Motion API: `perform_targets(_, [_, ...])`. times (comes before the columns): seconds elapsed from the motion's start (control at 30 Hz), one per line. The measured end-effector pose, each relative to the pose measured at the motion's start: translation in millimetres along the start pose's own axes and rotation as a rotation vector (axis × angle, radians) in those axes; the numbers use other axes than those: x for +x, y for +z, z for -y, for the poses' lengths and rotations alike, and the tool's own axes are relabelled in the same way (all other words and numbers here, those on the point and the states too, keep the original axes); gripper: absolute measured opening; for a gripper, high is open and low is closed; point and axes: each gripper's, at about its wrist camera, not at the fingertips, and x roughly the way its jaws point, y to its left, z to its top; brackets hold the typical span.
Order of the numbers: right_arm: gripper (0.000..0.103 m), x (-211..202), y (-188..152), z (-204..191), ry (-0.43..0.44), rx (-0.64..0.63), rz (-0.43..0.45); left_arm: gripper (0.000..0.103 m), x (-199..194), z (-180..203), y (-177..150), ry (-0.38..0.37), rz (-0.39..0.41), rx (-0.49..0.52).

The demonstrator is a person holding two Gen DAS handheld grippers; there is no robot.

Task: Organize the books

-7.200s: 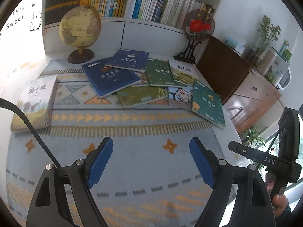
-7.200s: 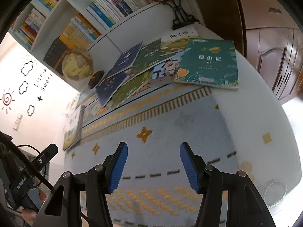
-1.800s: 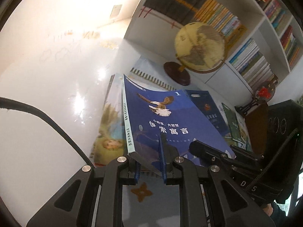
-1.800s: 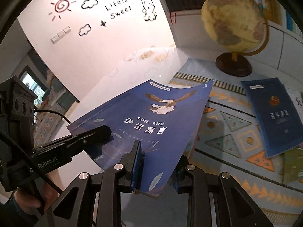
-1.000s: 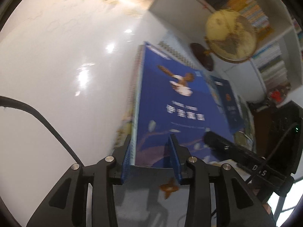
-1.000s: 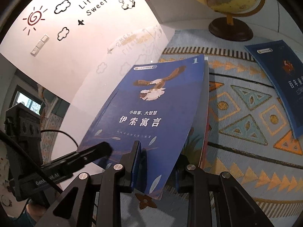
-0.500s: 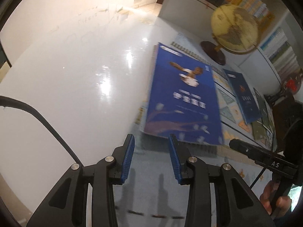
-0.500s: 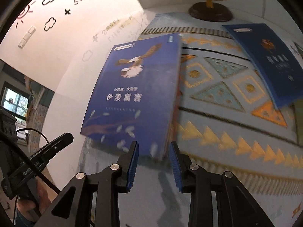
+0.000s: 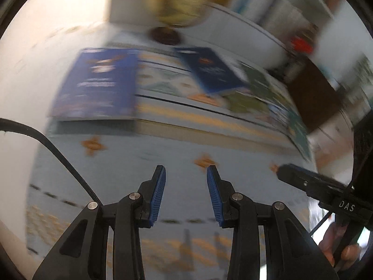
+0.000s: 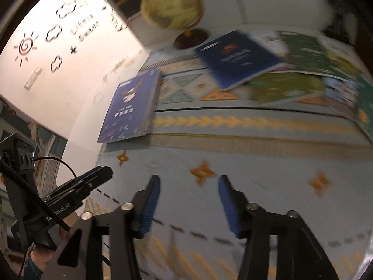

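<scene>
The blue book (image 10: pixel 130 107) lay flat on a small stack at the patterned mat's (image 10: pixel 233 163) left edge, in front of the globe (image 10: pixel 171 7). A darker blue book (image 10: pixel 237 56) lay to the right of the globe's base, with green books (image 10: pixel 303 46) beyond it (blurred). The right hand-held gripper (image 10: pixel 188 200) had just been opening; nothing was between its jaws. The left hand-held gripper (image 9: pixel 186 193) was partly open and empty above the worktop (image 9: pixel 28 70).

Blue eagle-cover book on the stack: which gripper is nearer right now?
Left, by a modest margin. The left gripper sits just below and right of the blue eagle-cover book; the right gripper sits further right, both empty above the rug.
</scene>
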Motion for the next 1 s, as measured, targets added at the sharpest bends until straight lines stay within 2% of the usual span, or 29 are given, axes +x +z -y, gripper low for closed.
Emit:
perform_targets(0.1, [0.052, -38.9, -22.5, 24.2, -0.019, 0.033, 0.039, 0.034, -7.7, 50.9, -13.3, -0.028, 0.018, 0.09])
perform_targets(0.2, [0.052, -71.3, -42.9, 42.2, -0.026, 0.049, 0.084, 0.034, -16.3, 91.1, -24.5, -0.082, 0.03, 0.124])
perform_targets(0.3, [0.052, -99.6, -61.7, 57.6, -0.042, 0.064, 0.119, 0.035, -20.9, 121.4, -33.6, -0.102, 0.032, 0.16])
perform_targets(0.37, [0.053, -110.8, -69.9, 66.5, -0.046, 0.074, 0.137, 0.039, -23.0, 142.7, -38.9, -0.113, 0.026, 0.195])
perform_targets(0.47, [0.054, -121.4, -78.9, 85.9, -0.044, 0.13, 0.16, 0.052, -23.1, 166.8, -43.0, -0.127, 0.016, 0.241])
perform_targets(0.53, [0.054, -127.0, -82.3, 99.0, -0.041, 0.166, 0.178, 0.068, -20.0, 179.3, -42.3, -0.112, 0.024, 0.265])
perform_targets(0.6, [0.054, -131.1, -84.3, 112.0, -0.055, 0.188, 0.191, 0.074, -11.2, 187.4, -37.8, -0.137, 0.02, 0.272])
perform_targets(0.77, [0.054, -135.1, -81.3, 158.1, -0.104, 0.273, 0.202, 0.074, 28.1, 214.1, -21.4, -0.165, -0.02, 0.296])
perform_targets(1.0, [0.054, -133.0, -39.4, 243.1, -0.203, 0.396, 0.215, 0.074, 100.4, 259.3, 27.7, -0.181, -0.064, 0.377])
